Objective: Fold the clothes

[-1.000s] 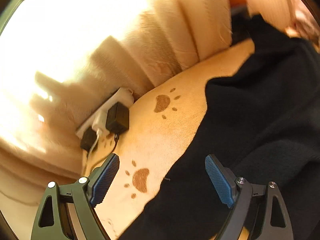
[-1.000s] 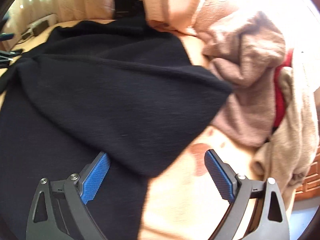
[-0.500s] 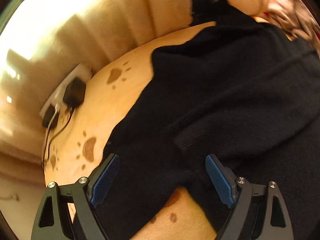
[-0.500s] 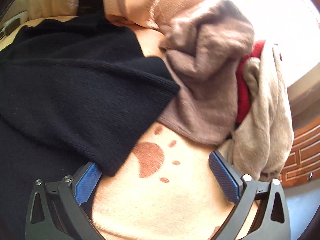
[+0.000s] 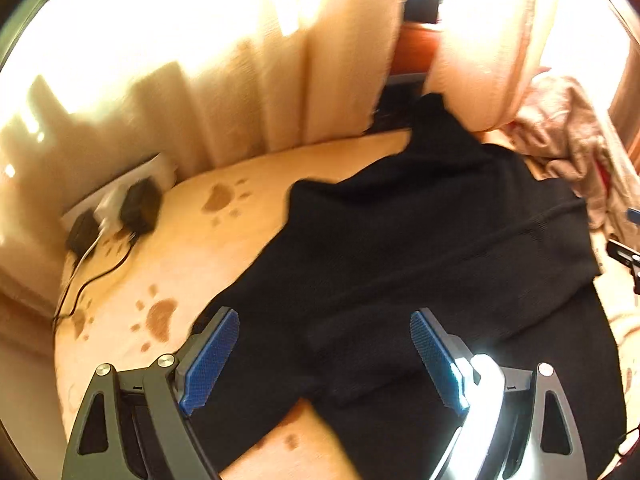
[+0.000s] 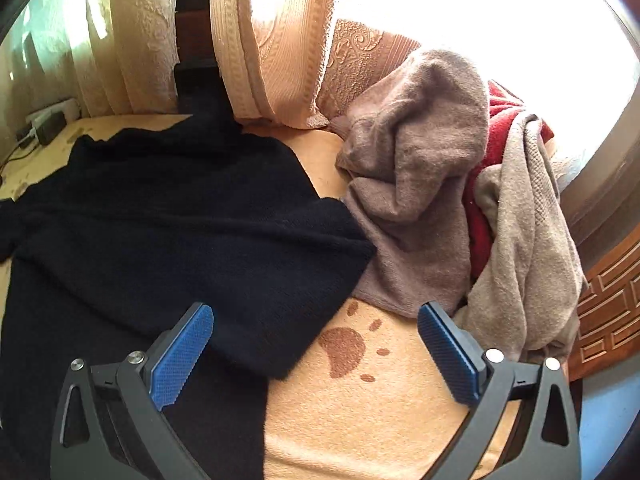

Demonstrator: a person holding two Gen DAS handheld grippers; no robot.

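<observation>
Peach-coloured fleece blanket with brown paw prints (image 6: 372, 408) covers the work surface; cream curtains (image 5: 248, 92) hang behind. Black knitted sweater (image 5: 420, 248) lies spread flat on it, long axis running from the near edge away toward the curtains, one side flap already folded inward. Heap of unfolded taupe, red and beige towelling garments (image 6: 432, 184) sits just beside its right edge. White power strip with black adapters (image 5: 120, 208) lies well apart, far left. Left gripper (image 5: 324, 356) hovers directly over the sweater's near part, jaws wide, nothing between them. Right gripper (image 6: 316, 356) straddles the folded flap's corner and bare blanket; its jaws have just been opening, empty. Left hand appears nearer the bulk. Since a second ago, both views have pulled back, showing more sweater.
</observation>
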